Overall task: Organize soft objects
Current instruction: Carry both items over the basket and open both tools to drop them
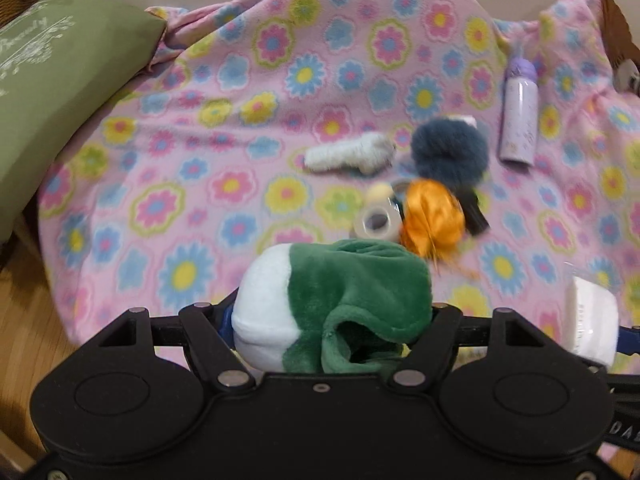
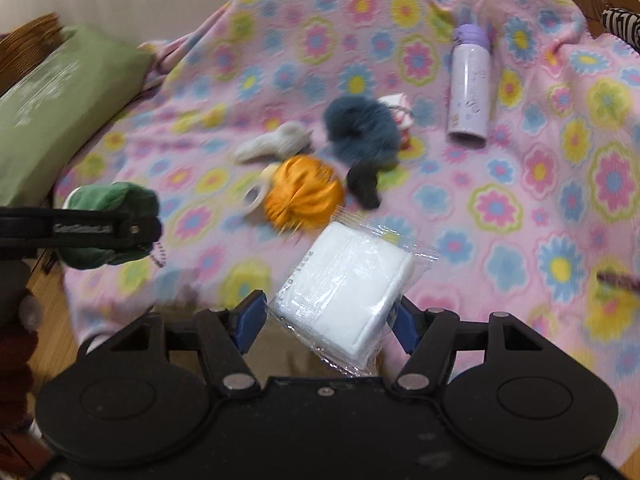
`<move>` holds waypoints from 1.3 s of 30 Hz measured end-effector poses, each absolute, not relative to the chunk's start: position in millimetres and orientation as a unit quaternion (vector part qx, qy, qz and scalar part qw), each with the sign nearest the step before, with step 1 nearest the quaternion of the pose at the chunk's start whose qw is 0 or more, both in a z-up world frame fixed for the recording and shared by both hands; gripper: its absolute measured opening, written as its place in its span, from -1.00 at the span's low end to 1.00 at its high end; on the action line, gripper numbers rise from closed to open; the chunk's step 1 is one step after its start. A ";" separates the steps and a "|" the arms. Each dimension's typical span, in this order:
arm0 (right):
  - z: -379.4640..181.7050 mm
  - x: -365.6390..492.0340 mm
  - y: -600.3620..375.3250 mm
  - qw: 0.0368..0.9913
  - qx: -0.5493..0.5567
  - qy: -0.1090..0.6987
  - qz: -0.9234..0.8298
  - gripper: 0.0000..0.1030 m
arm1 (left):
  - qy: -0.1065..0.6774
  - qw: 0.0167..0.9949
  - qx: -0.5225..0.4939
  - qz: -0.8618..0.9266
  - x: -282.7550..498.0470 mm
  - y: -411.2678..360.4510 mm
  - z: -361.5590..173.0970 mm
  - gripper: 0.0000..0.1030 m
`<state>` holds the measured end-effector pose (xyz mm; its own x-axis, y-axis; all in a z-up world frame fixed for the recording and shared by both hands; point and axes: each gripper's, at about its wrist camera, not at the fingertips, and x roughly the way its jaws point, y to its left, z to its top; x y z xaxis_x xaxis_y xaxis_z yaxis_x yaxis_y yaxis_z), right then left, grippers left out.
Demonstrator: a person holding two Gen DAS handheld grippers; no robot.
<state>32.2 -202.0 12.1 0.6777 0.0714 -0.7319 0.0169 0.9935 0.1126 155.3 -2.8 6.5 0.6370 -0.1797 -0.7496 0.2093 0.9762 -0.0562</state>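
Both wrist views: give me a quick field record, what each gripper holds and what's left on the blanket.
left gripper: shut on green and white plush toy
right gripper: shut on white pack in clear wrap
surface: pink floral blanket
left on blanket, soft: orange satin ball, blue-grey fluffy pompom, white knitted piece
left on blanket, hard: lilac bottle lying down, tape roll
edge: green cushion at blanket's left side
image quality: motion blur

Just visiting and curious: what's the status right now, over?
Left hand-held gripper shut on green plush. Right hand-held gripper shut on white packet. Both above blanket; nothing in the way.
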 end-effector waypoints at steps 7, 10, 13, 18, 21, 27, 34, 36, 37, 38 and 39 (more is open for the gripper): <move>-2.8 -15.1 -187.0 0.903 0.052 0.425 0.030 0.28 | 0.426 0.899 0.027 -0.098 104.7 -2.5 -9.1 0.33; -8.8 -27.8 -182.8 0.901 0.044 0.431 0.028 0.28 | 0.429 0.898 0.036 -0.094 91.0 -3.6 -14.7 0.33; -11.0 -41.0 -180.0 0.901 0.045 0.431 0.027 0.29 | 0.431 0.897 0.033 -0.091 80.9 -2.3 -16.6 0.33; -7.2 -58.0 -180.0 0.905 0.057 0.420 0.024 0.30 | 0.428 0.899 0.030 -0.091 63.7 -0.1 -14.4 0.33; 0.1 -66.2 -182.4 0.912 0.064 0.406 0.017 0.30 | 0.422 0.902 0.029 -0.087 53.2 1.4 -11.8 0.33; 11.5 -82.6 -181.0 0.918 0.068 0.389 0.019 0.31 | 0.423 0.902 0.019 -0.081 40.5 12.0 -12.0 0.33; 12.9 -81.9 -175.1 0.918 0.059 0.391 0.020 0.32 | 0.433 0.897 0.017 -0.086 41.8 11.8 -18.5 0.34; 11.2 -80.8 -176.5 0.916 0.060 0.395 0.023 0.32 | 0.435 0.896 0.017 -0.085 38.4 12.4 -20.4 0.34; 10.6 -80.3 -177.6 0.916 0.061 0.396 0.023 0.32 | 0.436 0.896 0.018 -0.085 37.7 12.1 -21.2 0.34; 10.2 -79.8 -178.6 0.915 0.062 0.397 0.022 0.32 | 0.437 0.895 0.019 -0.085 37.1 11.6 -22.1 0.34; 9.5 -79.3 -179.3 0.914 0.063 0.399 0.022 0.32 | 0.439 0.894 0.019 -0.086 36.7 11.4 -22.8 0.34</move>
